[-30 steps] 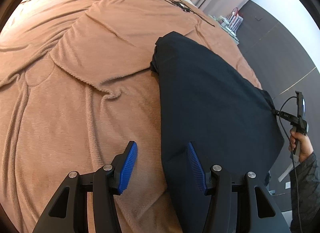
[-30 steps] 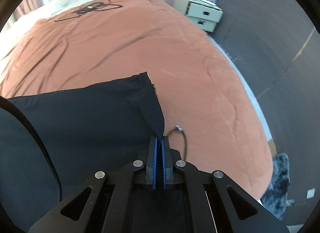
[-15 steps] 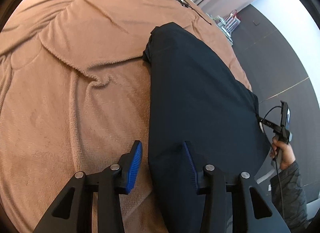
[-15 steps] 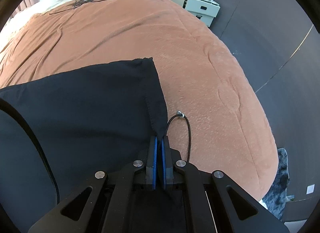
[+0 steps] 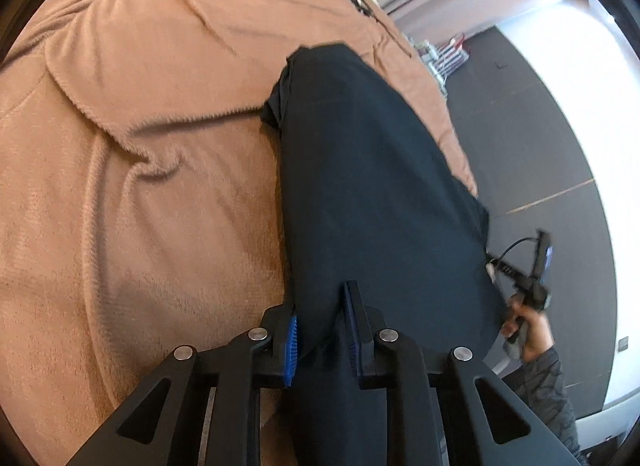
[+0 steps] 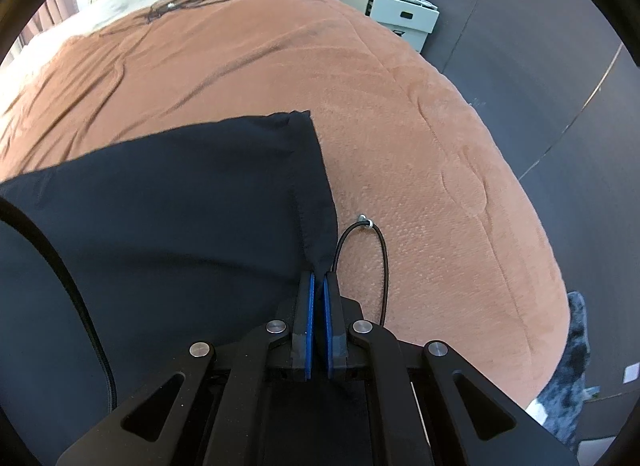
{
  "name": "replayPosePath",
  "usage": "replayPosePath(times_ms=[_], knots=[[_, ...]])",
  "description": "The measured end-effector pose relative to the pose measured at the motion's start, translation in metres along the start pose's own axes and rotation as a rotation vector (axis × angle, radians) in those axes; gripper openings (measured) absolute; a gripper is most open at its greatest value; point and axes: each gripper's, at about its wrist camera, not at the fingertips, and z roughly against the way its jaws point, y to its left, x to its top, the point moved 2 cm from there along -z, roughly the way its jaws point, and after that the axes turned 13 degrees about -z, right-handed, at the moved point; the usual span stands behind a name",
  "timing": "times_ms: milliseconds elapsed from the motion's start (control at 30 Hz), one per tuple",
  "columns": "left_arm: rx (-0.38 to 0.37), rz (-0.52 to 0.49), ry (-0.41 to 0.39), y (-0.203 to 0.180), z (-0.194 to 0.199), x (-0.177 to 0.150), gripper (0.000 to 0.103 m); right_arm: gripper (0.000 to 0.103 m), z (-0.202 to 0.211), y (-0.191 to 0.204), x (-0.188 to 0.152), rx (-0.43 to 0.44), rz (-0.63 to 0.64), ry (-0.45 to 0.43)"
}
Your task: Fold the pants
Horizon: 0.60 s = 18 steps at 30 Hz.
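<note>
Dark navy fabric pants [image 5: 372, 185] lie lengthwise on a fuzzy orange-brown bed blanket [image 5: 140, 185].
Left wrist view: the left gripper [image 5: 320, 330] is closing around the pants' near edge. Right wrist view: the right gripper [image 6: 317, 286] is clamped on a corner of the pants.

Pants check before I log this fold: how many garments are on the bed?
1. The dark pants lie along the orange blanket's edge by the floor, held by a claw at each end. More could be hidden outside both views.
</note>
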Motion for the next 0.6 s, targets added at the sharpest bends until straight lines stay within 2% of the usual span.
replayPosePath(times_ms=[100,167,200,267,333,400,600], knots=[[0.022,-0.019,-0.001,-0.001,-0.001,0.0,0.008,0.003,0.012,-0.009,-0.001,0.052,-0.045,-0.02],[0.025,-0.023,-0.011,-0.003,0.002,0.001,0.006,0.005,0.028,-0.021,-0.004,0.097,-0.087,-0.04],[0.027,-0.028,-0.016,-0.005,0.005,0.003,0.005,0.009,0.034,-0.027,-0.006,0.118,-0.108,-0.048],[0.031,-0.048,-0.033,-0.009,0.012,0.006,0.004,0.021,0.051,-0.045,-0.015,0.159,-0.171,-0.056],[0.035,-0.067,-0.047,-0.013,0.019,0.007,0.003,0.044,0.066,-0.064,-0.028,0.214,-0.231,-0.061],[0.036,-0.079,-0.051,-0.015,0.024,0.007,0.003,0.053,0.077,-0.079,-0.041,0.233,-0.272,-0.078],[0.039,-0.064,-0.052,-0.011,0.034,0.004,0.003,0.054,0.087,-0.124,-0.094,0.318,-0.46,-0.045]])
